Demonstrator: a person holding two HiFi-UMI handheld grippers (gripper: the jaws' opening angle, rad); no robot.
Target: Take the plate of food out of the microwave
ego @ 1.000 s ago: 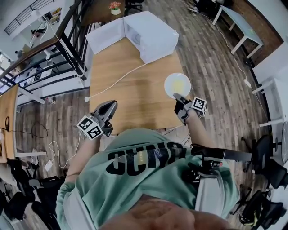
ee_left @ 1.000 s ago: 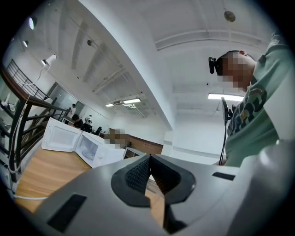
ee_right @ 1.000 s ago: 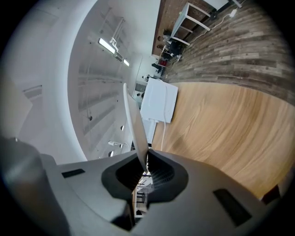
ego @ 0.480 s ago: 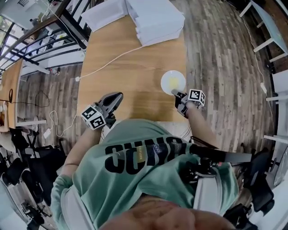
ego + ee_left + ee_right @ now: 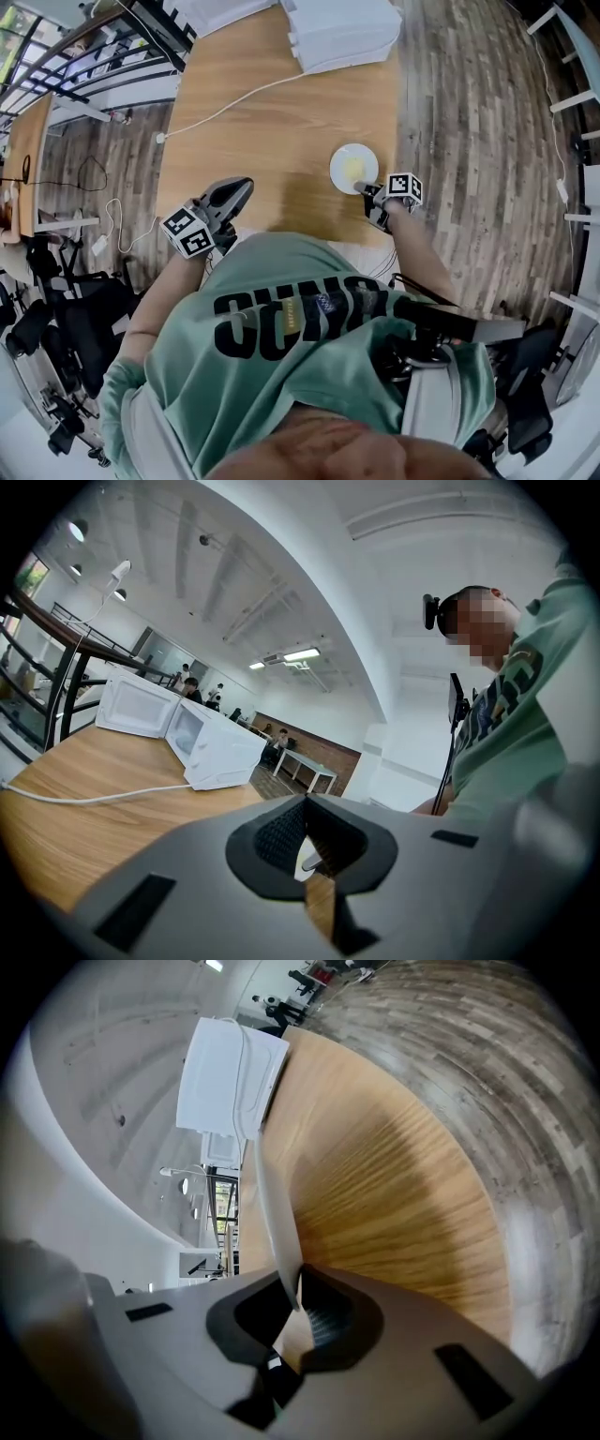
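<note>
Starting at the left, the left gripper (image 5: pixel 242 187) hangs over the near left edge of the wooden table (image 5: pixel 272 122), its marker cube (image 5: pixel 185 234) turned up toward the head camera. Its own view shows the two dark pads pressed together with nothing between them, so those jaws are clenched and empty. Moving across, a white cable (image 5: pixel 112 795) snakes over the tabletop toward the far end, where the white microwave (image 5: pixel 225 752) sits with its door (image 5: pixel 139 705) swung wide open to the left. Nothing can be made out inside it from these views. Now the centre-right: the white plate (image 5: pixel 337 161) is out, over the near right part of the table and well apart from the microwave, with the yellow food (image 5: pixel 356 169) in its middle. Whether it rests on the wood or hangs just above it, I cannot tell. On its near edge is the right gripper (image 5: pixel 362 188), and its view settles the matter: the plate's rim runs edge-on straight between the pads, jaws clamped on that thin lip. Below it all, the person's green shirt (image 5: pixel 281 347) fills the foreground.
</note>
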